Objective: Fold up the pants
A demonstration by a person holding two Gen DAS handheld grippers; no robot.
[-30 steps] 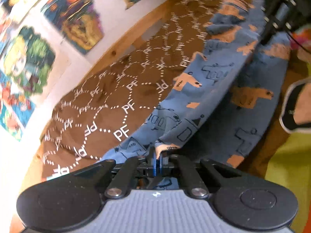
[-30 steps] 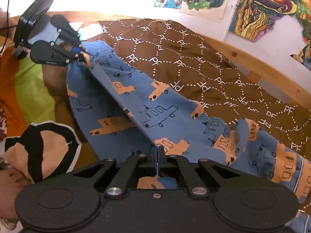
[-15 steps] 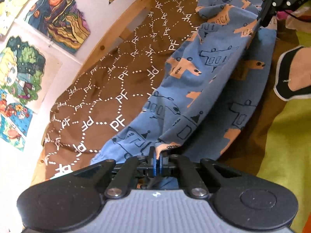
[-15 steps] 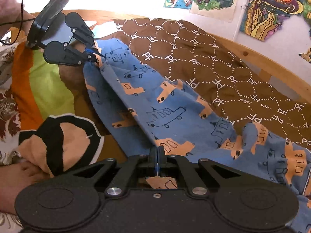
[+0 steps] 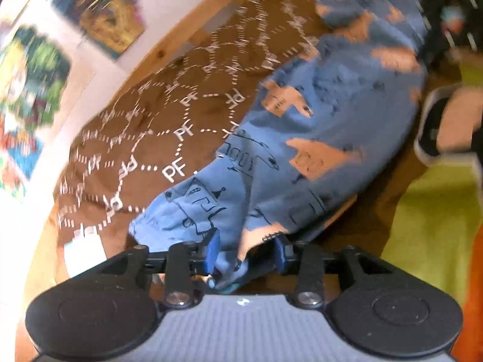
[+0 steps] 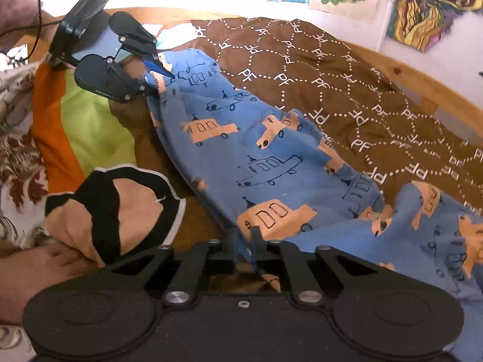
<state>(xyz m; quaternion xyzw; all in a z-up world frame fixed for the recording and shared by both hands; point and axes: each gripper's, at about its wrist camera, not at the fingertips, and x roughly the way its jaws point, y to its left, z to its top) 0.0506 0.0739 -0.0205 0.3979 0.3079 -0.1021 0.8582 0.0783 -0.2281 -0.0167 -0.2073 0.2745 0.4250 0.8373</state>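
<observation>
Blue pants (image 6: 250, 150) printed with orange cars lie along a brown "PF" blanket (image 6: 347, 84); they also show in the left wrist view (image 5: 317, 138). My left gripper (image 5: 246, 249) has its blue pads spread apart, and the pants' end lies loose between them. It also shows in the right wrist view (image 6: 154, 80) at the far end of the pants. My right gripper (image 6: 246, 241) is nearly closed, with the near edge of the pants pinched between its fingers. The pants lie lengthwise between both grippers.
A green and orange cover (image 6: 87, 117) lies left of the pants. A black and peach cloth (image 6: 120, 211) sits by a bare foot (image 6: 39, 268). A wooden bed rail (image 6: 422, 84) and wall pictures (image 6: 428, 9) stand behind.
My left gripper has opened and let go of the pants' end. The pants have sunk onto the blanket. My right gripper still holds its edge.
</observation>
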